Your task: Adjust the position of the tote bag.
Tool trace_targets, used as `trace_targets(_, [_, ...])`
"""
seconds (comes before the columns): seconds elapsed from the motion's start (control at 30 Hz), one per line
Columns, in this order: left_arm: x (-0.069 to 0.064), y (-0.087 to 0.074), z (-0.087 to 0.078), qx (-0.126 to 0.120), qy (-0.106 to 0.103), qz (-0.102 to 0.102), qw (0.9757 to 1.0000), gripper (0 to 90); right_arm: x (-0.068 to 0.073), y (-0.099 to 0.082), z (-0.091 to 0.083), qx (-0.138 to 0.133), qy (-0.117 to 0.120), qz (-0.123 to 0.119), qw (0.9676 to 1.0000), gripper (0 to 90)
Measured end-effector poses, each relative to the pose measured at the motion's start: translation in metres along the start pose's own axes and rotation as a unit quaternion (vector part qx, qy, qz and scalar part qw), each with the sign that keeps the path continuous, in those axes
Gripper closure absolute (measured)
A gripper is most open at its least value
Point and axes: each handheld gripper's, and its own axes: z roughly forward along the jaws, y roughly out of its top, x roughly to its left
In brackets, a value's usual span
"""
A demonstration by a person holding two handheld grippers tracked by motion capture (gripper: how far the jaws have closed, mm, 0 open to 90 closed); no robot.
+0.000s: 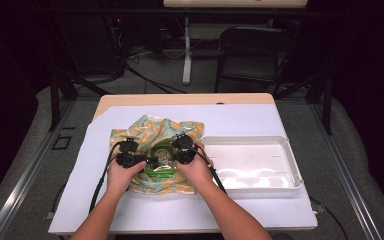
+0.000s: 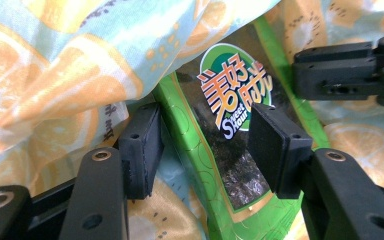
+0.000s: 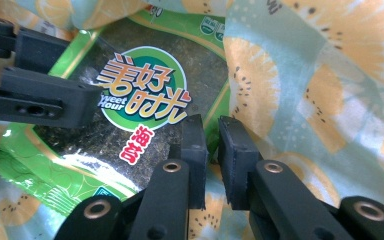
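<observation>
a: green seaweed packet (image 1: 162,159) lies on the fruit-print cloth (image 1: 145,131), left of centre on the worktop (image 1: 130,210), between both grippers.

b: what crowds it?

a: a cloth fold drapes over its far left corner. one white tray (image 1: 280,145) sits just right of the cloth, on white paper (image 1: 260,117).

b: the grippers?

a: left gripper (image 2: 205,150) has its jaws wide apart, straddling the packet's near end, pads off it. right gripper (image 3: 211,160) has its jaws almost together over cloth at the packet's edge; whether they pinch anything, i cannot tell.

b: count?

a: one packet, one cloth, one tray, two grippers; one dark chair (image 1: 252,52) beyond.
</observation>
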Motion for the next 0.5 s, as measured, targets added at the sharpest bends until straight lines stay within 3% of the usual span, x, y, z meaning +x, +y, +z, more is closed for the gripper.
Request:
trace_targets(0.2, [-0.001, 0.0011, -0.0036, -0.013, -0.013, -0.008, 0.9998, 47.3, -0.0022, -0.0003, 0.0, 0.005, -0.001, 0.004, 1.0, 82.0])
trace_targets(0.5, [0.0044, 0.0001, 0.0, -0.002, -0.02, -0.023, 0.9995, 47.2, -0.0012, -0.0007, 0.0001, 0.003, -0.005, -0.002, 1.0, 82.1])
